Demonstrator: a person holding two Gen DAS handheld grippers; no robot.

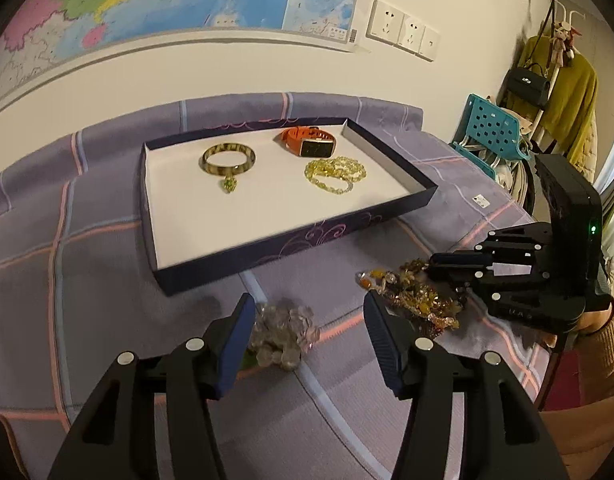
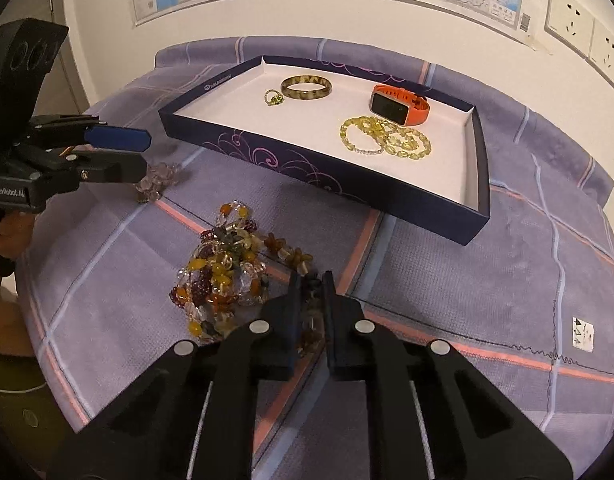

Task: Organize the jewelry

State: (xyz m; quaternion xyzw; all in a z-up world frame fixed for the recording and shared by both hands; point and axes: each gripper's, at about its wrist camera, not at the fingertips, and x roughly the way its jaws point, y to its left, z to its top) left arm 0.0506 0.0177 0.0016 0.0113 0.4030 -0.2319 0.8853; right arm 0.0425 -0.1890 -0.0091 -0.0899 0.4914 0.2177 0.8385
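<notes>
Purple tray (image 1: 267,248) on tabletop already holds bangle (image 1: 228,159), ring (image 1: 229,185), orange watch (image 1: 309,142), yellow beads (image 1: 335,173). Outside it: clear-bead bracelet (image 1: 285,336) between spread left gripper (image 1: 309,340) fingers; right gripper (image 2: 311,320) fingers clenched on multicolour bead strand (image 2: 223,272).

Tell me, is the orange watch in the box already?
Yes, in. The orange watch lies on the box's white floor beside the yellow beads.

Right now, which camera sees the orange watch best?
The right wrist view: the orange watch lies in the tray with its dark screen facing the camera, strap curling behind. The left wrist view shows the orange watch too, but farther back and smaller, its face seen more side-on.
</notes>
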